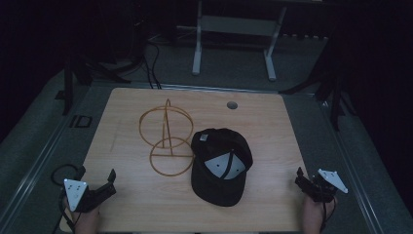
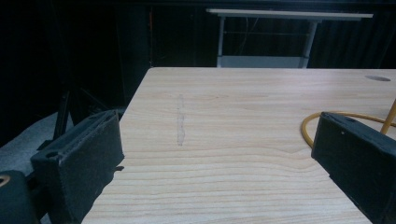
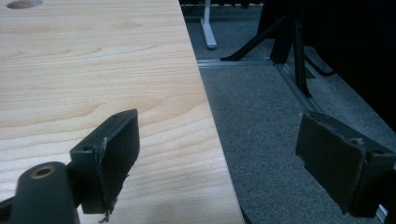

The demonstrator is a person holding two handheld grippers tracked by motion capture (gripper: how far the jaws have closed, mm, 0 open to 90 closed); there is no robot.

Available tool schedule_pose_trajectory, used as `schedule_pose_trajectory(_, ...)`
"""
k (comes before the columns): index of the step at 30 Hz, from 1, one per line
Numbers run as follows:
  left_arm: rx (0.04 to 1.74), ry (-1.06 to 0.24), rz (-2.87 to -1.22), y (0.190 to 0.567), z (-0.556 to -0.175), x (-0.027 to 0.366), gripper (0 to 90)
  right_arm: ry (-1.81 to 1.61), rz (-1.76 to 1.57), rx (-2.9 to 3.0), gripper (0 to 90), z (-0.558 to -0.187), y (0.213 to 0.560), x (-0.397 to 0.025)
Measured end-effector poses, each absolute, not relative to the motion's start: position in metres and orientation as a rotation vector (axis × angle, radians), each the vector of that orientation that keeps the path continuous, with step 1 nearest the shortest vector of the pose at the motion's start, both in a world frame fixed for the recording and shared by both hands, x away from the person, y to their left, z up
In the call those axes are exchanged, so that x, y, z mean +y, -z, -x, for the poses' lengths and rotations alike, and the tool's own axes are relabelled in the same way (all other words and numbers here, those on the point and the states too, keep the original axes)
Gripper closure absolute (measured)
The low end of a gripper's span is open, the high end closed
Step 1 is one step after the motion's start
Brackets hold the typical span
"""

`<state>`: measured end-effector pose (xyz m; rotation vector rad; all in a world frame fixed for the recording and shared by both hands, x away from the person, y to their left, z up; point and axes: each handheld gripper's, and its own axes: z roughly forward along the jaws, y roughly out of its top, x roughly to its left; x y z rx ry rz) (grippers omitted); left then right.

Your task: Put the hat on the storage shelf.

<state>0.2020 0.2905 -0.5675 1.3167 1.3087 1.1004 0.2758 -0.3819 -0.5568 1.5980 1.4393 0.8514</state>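
Both grippers sit wide open, holding nothing. The left gripper (image 1: pixel 104 187) and right gripper (image 1: pixel 304 183) flank the black cap (image 1: pixel 221 165), well apart from it.

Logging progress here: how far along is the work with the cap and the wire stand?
Nothing looks done: the black cap lies on the table beside the wire stand. Nothing is in hand; the left gripper and right gripper sit open at the near edge. All handling remains.

- You are in a dim lab or studio: dark curtains behind, grey carpet (image 1: pixel 234 63).
- Black tripod stands (image 1: pixel 336 92) flank your wooden worktop (image 1: pixel 272 126); a white desk frame (image 1: pixel 234 29) stands beyond.
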Motion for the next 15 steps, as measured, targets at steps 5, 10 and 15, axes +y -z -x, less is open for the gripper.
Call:
schedule_pose_trajectory(5,1.312,-1.088,-1.3,0.5671,-0.2014,0.2915,2.5,-0.838,-1.603,1.438,13.4,-0.2763,0.5568,-0.3809)
schedule_pose_trajectory(10,1.315,-1.079,-1.301,0.5656,-0.2002,0.292,2.5,-0.835,-1.598,1.46,13.4,-0.2774,0.5567,-0.3808)
schedule_pose_trajectory(15,1.317,-1.074,-1.298,0.5644,-0.2002,0.2929,2.5,-0.871,-1.593,1.49,13.4,-0.2748,0.5472,-0.3811)
